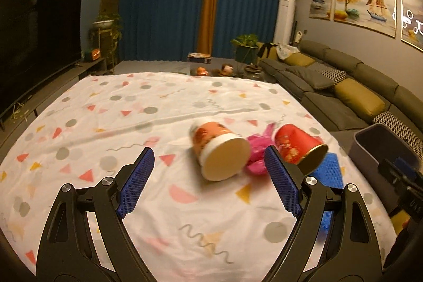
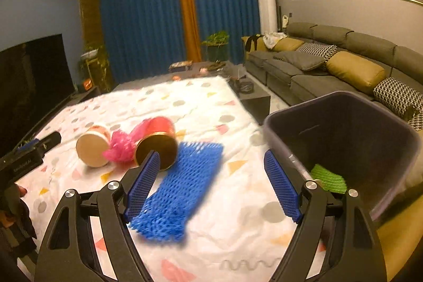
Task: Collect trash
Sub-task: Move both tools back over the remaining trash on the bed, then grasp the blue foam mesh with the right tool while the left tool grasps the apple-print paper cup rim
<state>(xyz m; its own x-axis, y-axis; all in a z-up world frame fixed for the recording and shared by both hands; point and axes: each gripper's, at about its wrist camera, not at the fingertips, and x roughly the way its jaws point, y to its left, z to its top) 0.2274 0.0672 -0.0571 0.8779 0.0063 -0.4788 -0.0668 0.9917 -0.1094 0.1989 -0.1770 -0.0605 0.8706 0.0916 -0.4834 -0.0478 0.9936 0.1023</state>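
Both hand-held grippers, left (image 1: pixel 208 165) and right (image 2: pixel 211 168), hover wide open and empty; the right should straddle the blue foam net (image 2: pixel 182 184), pinching low before lifting to the bin (image 2: pixel 343 128).

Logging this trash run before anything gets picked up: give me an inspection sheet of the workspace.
Surface: table under a white patterned cloth, wrinkled.
Job's things: orange paper cup and red paper cup, both lying on their sides; pink crumpled wrapper between them; blue foam net flat on the cloth by the red cup; grey bin at the table's right edge, with a green foam net inside.
Clutter: nothing seen on the cloth beyond the trash.
Grippers: left tongs open, empty, facing the orange cup; right tongs open, empty, over the blue net.
Cables: nothing seen.
Surroundings: sofa, television, blue curtains.
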